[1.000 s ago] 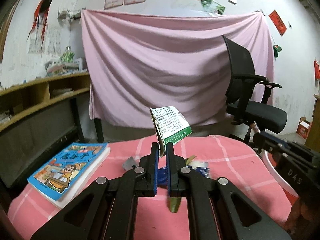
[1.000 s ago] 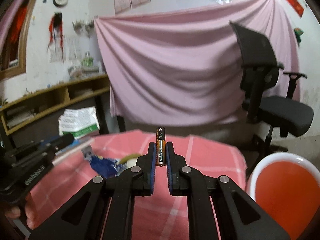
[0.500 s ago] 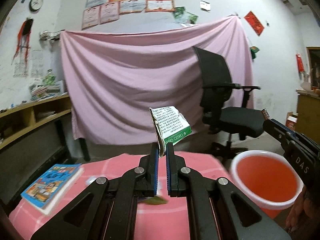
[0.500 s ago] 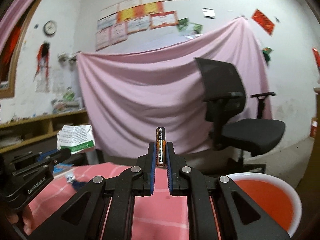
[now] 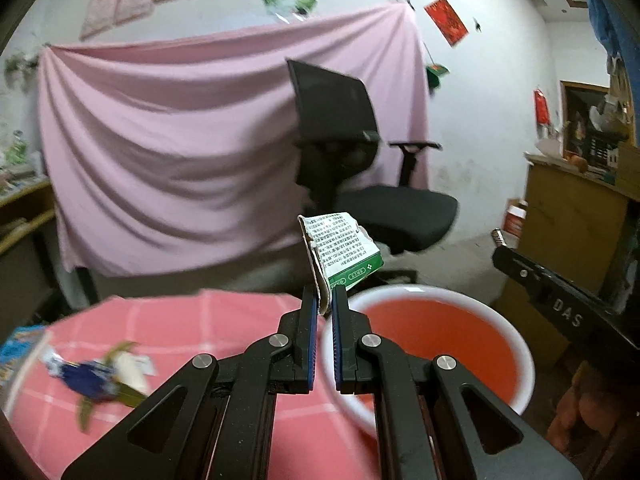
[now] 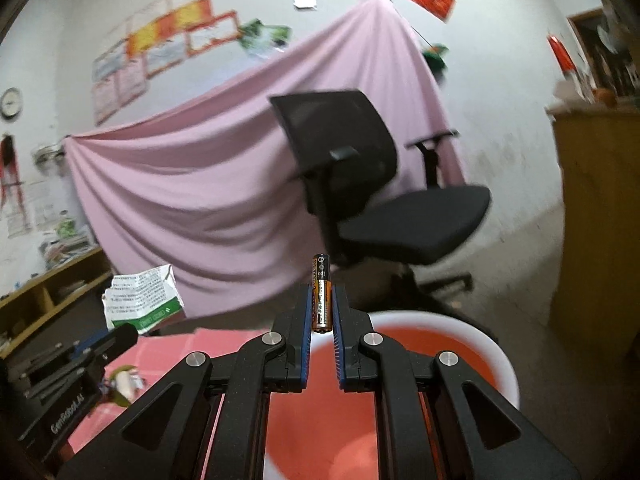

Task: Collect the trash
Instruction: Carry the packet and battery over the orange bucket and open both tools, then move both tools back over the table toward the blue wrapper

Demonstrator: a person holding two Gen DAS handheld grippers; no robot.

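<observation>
My left gripper (image 5: 323, 300) is shut on a flattened white and green paper carton (image 5: 340, 250), which sticks up above the near rim of the red basin (image 5: 432, 344). My right gripper (image 6: 322, 298) is shut on a black and orange battery (image 6: 321, 292), held upright over the same red basin (image 6: 440, 344). From the right wrist the carton (image 6: 140, 300) and the left gripper's body show at the left. From the left wrist the right gripper's black body (image 5: 560, 304) reaches in at the right. On the pink checked tablecloth (image 5: 200, 320) lie a blue wrapper and scraps (image 5: 100, 376).
A black office chair (image 5: 352, 168) stands behind the basin before a pink hanging sheet (image 5: 180, 160). A wooden cabinet (image 5: 572, 216) is at the right, wooden shelves (image 6: 52, 288) at the left. A blue book's corner (image 5: 16, 348) shows at the table's left edge.
Both grippers swung to the right, away from the table's middle. The red basin came from the right edge to lie under the fingers. The book and wrappers slid left. Both grips held.
</observation>
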